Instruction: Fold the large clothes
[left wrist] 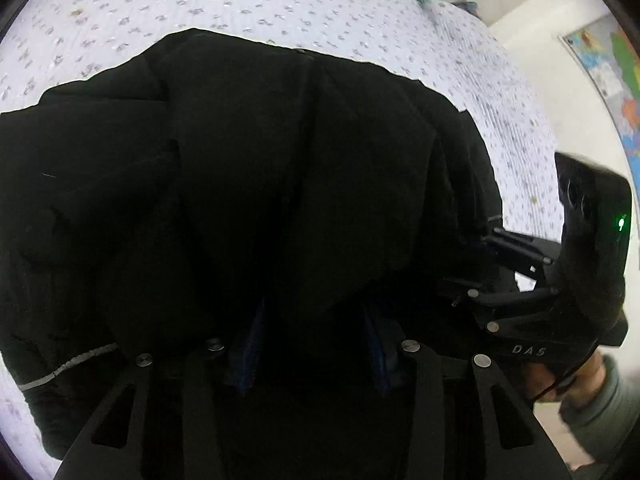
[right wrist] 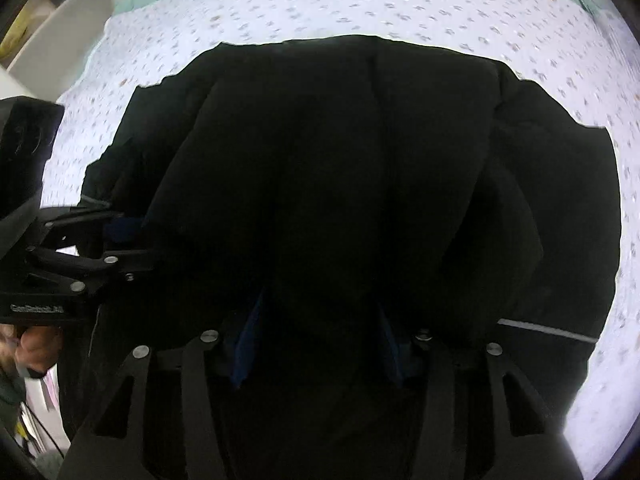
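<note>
Your left gripper (left wrist: 312,344) has its two blue-padded fingers (left wrist: 248,344) set apart, with thick folds of the large black padded jacket (left wrist: 280,160) filling the gap between them; the fabric is too dark to show whether the pads actually press on it. Your right gripper (right wrist: 320,344) stands the same way: blue pads (right wrist: 246,344) apart, black cloth bunched between them, the grip itself impossible to make out.

Each gripper shows in the other's view. The right one enters the left wrist view from the right edge (left wrist: 520,280), its fingers reaching into the jacket's edge, a green indicator light (left wrist: 621,223) lit on its body and your hand (left wrist: 576,376) around the handle below. The left one enters the right wrist view from the left edge (right wrist: 88,256), likewise at the jacket's edge.

The jacket hangs forward from both grippers, draped in deep folds, with a thin grey reflective stripe (left wrist: 64,368) across one panel. Beyond and beneath it lies the bed, covered in a white sheet with a small grey floral print (left wrist: 240,0). A coloured wall map (left wrist: 612,72) hangs beyond the bed's far side, and pale shelving (right wrist: 60,20) stands at the other side.
</note>
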Demonstrator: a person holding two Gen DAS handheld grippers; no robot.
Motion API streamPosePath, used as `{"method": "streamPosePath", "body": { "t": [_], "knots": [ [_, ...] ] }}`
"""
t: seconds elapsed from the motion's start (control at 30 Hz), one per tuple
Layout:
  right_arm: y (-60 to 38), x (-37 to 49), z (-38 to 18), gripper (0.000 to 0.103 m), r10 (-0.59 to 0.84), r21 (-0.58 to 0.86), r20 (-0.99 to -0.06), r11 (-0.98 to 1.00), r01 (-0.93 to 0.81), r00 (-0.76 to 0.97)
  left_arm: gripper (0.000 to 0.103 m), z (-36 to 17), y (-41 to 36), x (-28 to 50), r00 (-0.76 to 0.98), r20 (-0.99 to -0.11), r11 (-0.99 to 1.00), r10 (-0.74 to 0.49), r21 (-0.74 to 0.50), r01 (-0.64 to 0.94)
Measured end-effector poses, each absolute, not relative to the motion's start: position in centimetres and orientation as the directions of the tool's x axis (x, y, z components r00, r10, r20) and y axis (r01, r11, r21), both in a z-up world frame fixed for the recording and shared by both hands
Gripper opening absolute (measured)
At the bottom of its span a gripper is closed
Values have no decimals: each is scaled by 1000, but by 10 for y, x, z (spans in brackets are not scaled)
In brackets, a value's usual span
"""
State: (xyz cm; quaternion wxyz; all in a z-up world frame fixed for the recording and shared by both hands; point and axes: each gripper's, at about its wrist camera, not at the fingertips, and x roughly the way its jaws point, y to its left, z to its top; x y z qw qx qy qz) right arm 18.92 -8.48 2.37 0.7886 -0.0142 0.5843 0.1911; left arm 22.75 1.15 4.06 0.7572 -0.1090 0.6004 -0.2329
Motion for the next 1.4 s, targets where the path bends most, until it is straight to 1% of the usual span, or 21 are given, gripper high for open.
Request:
{"method": "streamPosePath", "body": {
  "t": [0.1, 0.27, 0.33, 0.37, 0.43, 0.5, 0.57, 0.63, 0.77, 0.8, 0.9, 1.03, 1.13, 1.23, 1.4],
  "knots": [
    [-83, 186, 32, 52, 299, 215, -921, 925, -314, 251, 44, 52, 17, 220, 186, -840, 856, -510, -472, 211],
    [-102, 169, 68, 53, 367, 270, -882, 907, -322, 296, 44, 94, 30, 189, 247, -777, 813, -580, -533, 233],
    [-103, 159, 81, 53, 383, 273, -870, 899, -342, 310, 44, 98, 33, 176, 229, -741, 773, -632, -582, 251],
    [-102, 153, 82, 53, 378, 267, -875, 898, -349, 303, 44, 94, 31, 169, 210, -738, 765, -641, -592, 256],
    [-99, 150, 72, 53, 361, 257, -889, 903, -344, 282, 44, 75, 30, 166, 200, -786, 808, -585, -545, 222],
    [-94, 153, 52, 53, 330, 245, -912, 915, -321, 245, 43, 46, 27, 169, 156, -833, 846, -531, -512, 149],
    [-100, 153, 30, 53, 310, 241, -926, 925, -293, 216, 41, 40, 28, 177, 161, -827, 842, -539, -533, 83],
    [-99, 153, 33, 53, 300, 234, -926, 932, -278, 229, 41, 57, 31, 169, 194, -816, 838, -545, -540, 79],
    [-110, 129, 69, 53, 329, 249, -903, 925, -287, 275, 41, 99, 57, 129, 267, -802, 844, -535, -522, 122],
    [-116, 121, 76, 53, 332, 248, -898, 924, -290, 288, 41, 111, 68, 123, 286, -800, 847, -528, -520, 111],
    [-143, 89, 90, 55, 309, 226, -894, 936, -271, 324, 41, 117, 108, 89, 321, -794, 844, -516, -535, 32],
    [-196, 51, 85, 55, 258, 206, -910, 961, -186, 325, 41, 104, 168, 39, 326, -822, 839, -468, -529, -129],
    [-244, 32, 76, 55, 228, 200, -928, 972, -120, 296, 41, 89, 199, 6, 304, -817, 801, -490, -560, -212],
    [-273, 12, 68, 55, 196, 190, -940, 981, -48, 279, 41, 67, 197, -19, 279, -796, 758, -537, -600, -255],
    [-310, -14, 53, 55, 193, 210, -951, 977, 43, 242, 41, 36, 188, -41, 200, -810, 749, -551, -586, -308]
  ]
}}
